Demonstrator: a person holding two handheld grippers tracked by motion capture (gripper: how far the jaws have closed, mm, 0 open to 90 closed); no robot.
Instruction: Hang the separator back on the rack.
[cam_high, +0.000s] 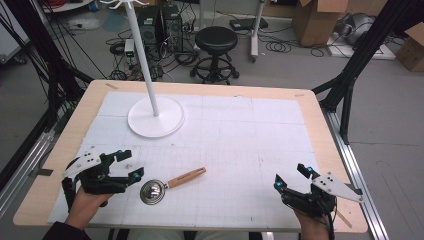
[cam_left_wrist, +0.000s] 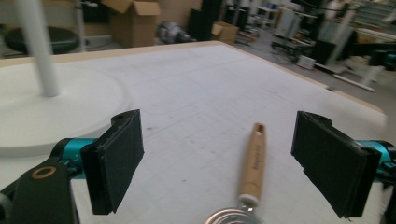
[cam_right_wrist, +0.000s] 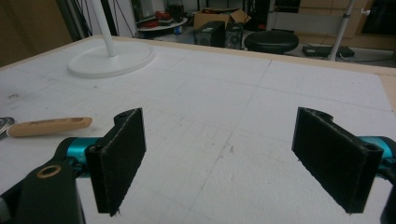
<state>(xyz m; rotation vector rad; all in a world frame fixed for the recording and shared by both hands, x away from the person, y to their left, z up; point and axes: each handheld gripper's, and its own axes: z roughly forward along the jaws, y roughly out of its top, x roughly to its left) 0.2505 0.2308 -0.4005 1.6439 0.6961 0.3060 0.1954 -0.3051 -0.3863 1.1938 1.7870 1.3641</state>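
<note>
A metal scoop (cam_high: 153, 191) with a wooden handle (cam_high: 186, 177) lies on the white mat near the front, its bowl toward me. My left gripper (cam_high: 131, 165) is open just left of the bowl, with nothing between its jaws. In the left gripper view the handle (cam_left_wrist: 252, 163) runs away from me between the wide-apart pads, and the bowl's rim (cam_left_wrist: 233, 218) shows at the bottom edge. My right gripper (cam_high: 292, 176) is open at the front right, well away from the scoop. The right gripper view has the handle (cam_right_wrist: 49, 126) far off to the left.
A white stand with a round base (cam_high: 155, 116) and an upright pole (cam_high: 142, 55) sits at the back left of the mat. The wooden table edge (cam_high: 320, 115) frames the mat. Beyond it are a black stool (cam_high: 216, 45), cardboard boxes and cables on the floor.
</note>
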